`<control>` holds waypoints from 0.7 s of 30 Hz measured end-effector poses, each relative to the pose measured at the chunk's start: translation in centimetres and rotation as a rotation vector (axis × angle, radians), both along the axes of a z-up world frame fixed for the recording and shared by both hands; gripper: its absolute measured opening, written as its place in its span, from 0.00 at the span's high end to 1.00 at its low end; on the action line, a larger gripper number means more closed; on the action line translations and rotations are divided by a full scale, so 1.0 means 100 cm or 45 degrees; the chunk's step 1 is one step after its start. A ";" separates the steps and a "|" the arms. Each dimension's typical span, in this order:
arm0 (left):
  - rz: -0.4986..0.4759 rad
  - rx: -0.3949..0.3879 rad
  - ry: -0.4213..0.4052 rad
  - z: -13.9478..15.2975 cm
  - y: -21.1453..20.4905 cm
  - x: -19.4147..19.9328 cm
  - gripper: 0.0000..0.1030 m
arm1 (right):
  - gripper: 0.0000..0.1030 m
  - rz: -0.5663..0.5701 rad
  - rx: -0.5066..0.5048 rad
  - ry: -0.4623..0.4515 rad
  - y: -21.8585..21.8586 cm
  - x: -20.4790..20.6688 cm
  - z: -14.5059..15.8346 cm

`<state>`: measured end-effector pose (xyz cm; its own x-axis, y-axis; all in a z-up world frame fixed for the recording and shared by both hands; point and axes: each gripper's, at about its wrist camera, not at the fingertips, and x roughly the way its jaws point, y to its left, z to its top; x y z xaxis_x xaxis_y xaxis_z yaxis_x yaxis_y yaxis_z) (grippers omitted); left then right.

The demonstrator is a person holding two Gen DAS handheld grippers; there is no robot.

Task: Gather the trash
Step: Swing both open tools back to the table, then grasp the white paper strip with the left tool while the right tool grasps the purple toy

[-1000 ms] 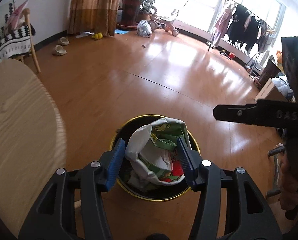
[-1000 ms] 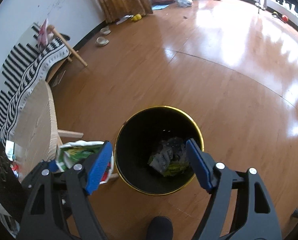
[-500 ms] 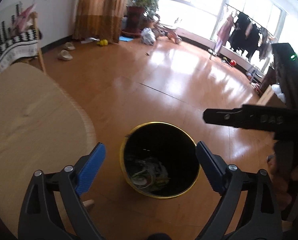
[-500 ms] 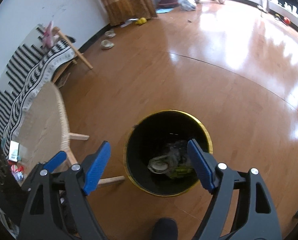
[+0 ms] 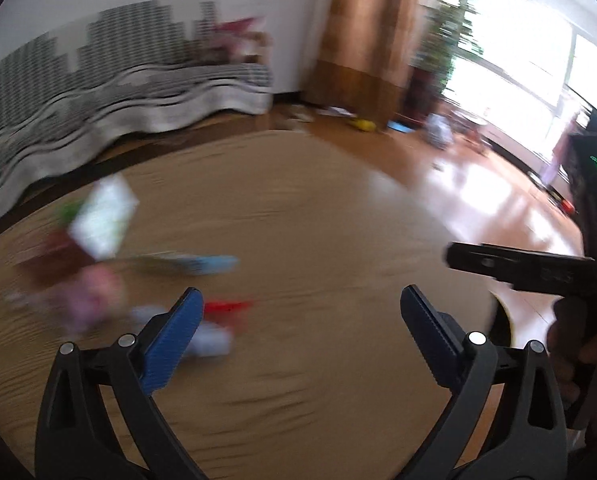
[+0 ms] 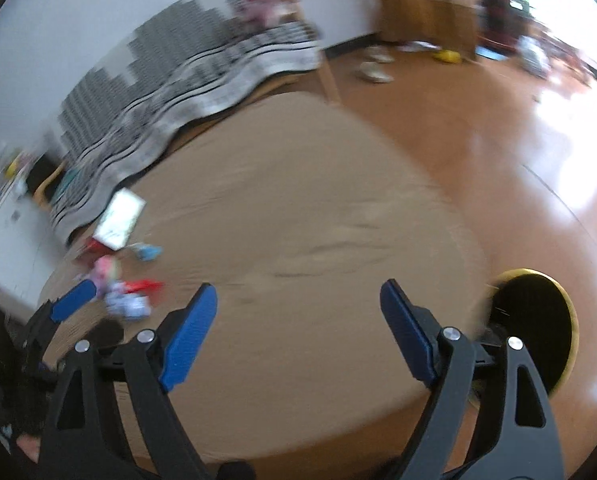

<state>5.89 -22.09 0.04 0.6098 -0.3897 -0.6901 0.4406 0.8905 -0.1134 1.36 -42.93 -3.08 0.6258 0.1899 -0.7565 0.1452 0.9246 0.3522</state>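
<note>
Black plastic arms with ribbed blue pads, low in both frames. Left gripper (image 5: 298,300) spread wide, jaws opening, nothing between them, touching nothing. Right gripper (image 6: 298,294) likewise spread and opening, empty, clear of every surface. Beneath both, round pale wooden tabletop (image 5: 318,220), fine wavy grain, smooth curved edge. Trash (image 5: 218,332) on that tabletop, scattered at lower left of the left wrist frame, just beyond and beside the left-hand pad: whitish crumpled scrap, red wrapper (image 5: 228,306), pinkish lump (image 5: 94,292), flat blue strip (image 5: 202,262), white card (image 5: 104,220) tilted on edge farther up; all blurred, kinds not readable. Same litter in the right wrist frame at middle left, well to the left of the right gripper's pads, with the left gripper's blue pad close alongside. Round black bin (image 6: 534,332) with a thin gold rim, on the floor at lower right of the right wrist frame, just past the table's edge and beside the right-hand pad. Beyond, glossy orange-brown wooden floor (image 6: 518,128) with bright glare. Farther, black-and-white striped woven cloth (image 5: 98,92) draped at upper left, brown curtain (image 5: 362,32) at top centre, leafy potted plant (image 5: 446,28) and bright window at upper right.
</note>
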 end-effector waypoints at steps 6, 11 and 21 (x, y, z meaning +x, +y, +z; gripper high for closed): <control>0.334 0.004 0.041 -0.002 0.139 0.028 0.07 | 0.22 0.224 -0.040 -0.015 0.117 0.052 0.006; 0.487 0.023 0.054 -0.011 0.211 0.038 0.07 | 0.22 0.339 -0.100 0.002 0.181 0.063 -0.005; 0.594 -0.007 0.133 -0.038 0.247 0.076 0.07 | 0.22 0.414 -0.150 0.024 0.215 0.080 -0.023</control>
